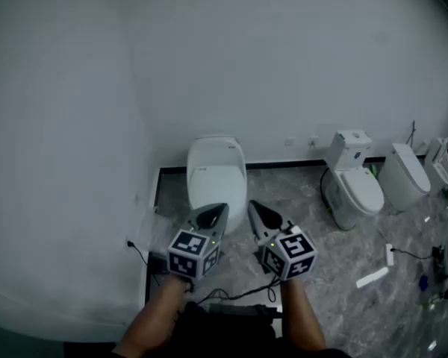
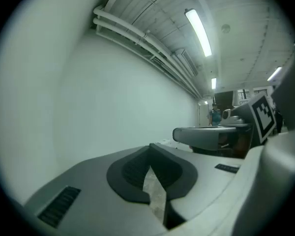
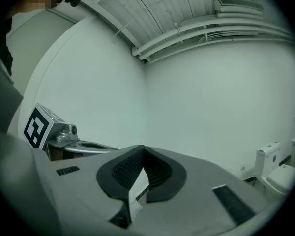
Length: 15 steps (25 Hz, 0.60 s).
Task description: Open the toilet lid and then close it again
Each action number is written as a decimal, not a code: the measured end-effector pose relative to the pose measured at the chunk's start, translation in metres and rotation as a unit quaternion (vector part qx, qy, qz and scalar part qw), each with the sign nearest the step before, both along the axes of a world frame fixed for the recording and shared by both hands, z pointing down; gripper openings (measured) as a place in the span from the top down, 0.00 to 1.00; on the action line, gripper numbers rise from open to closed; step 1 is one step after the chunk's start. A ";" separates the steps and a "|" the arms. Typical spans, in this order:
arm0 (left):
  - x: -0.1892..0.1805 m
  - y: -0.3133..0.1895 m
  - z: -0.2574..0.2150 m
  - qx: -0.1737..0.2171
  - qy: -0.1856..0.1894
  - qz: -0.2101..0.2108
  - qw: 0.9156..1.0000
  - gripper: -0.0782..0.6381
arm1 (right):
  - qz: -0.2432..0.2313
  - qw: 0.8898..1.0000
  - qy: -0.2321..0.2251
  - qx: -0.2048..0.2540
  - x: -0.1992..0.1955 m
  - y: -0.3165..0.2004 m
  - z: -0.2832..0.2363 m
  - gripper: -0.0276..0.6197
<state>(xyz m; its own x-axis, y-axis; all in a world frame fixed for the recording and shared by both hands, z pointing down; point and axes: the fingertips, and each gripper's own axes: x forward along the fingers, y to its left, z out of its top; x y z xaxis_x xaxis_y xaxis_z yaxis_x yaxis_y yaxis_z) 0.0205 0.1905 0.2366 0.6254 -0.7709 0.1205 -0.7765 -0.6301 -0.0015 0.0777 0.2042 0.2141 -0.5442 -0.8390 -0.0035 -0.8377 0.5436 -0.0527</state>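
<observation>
Setup check, lid not yet touched.

- Target: the white oval plastic lid (image 1: 216, 171) lies flat and closed on the white ceramic toilet (image 1: 218, 146), which stands on the grey marbled floor (image 1: 343, 252) with its back to the plain white wall (image 1: 209, 66).
- Long axis: it runs straight away from me, from the front lip nearest the grippers back to the hinge at the wall.
- Key relation: the lid lies ahead of and below both sets of jaws. In the head view the left gripper (image 1: 215, 213) has its tip over the front lip of the bowl. The right gripper (image 1: 257, 211) sits just off the bowl's right front corner, over the floor. I judge the left to be nearer the lip. I cannot tell how high either hangs above it.
- Neither gripper view shows the toilet, only wall and ceiling, so both are aimed over the lid and not at it.
- Left gripper (image 2: 150, 154): black pads meet at the tips, nothing between them, touching nothing.
- Right gripper (image 3: 142, 154): the same, pads together and empty.
- Judgement: the next move needs a dip toward the front lip to get under the lid's edge.
</observation>
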 end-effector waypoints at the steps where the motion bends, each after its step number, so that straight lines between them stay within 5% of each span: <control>1: 0.000 0.002 0.001 -0.001 -0.001 -0.001 1.000 0.88 | -0.001 1.000 -0.001 -0.002 0.000 0.002 0.001 0.94; 15: -0.001 0.004 0.008 -0.003 -0.002 -0.022 1.000 0.88 | -0.009 1.000 -0.017 -0.013 0.006 0.002 0.006 0.94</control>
<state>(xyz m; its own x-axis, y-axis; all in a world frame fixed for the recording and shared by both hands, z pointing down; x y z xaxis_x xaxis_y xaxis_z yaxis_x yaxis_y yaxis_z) 0.0192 0.1949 0.2443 0.5900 -0.7972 0.1276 -0.8037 -0.5950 -0.0015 0.0838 0.2060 0.2201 -0.5588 -0.8293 -0.0012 -0.8255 0.5563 -0.0954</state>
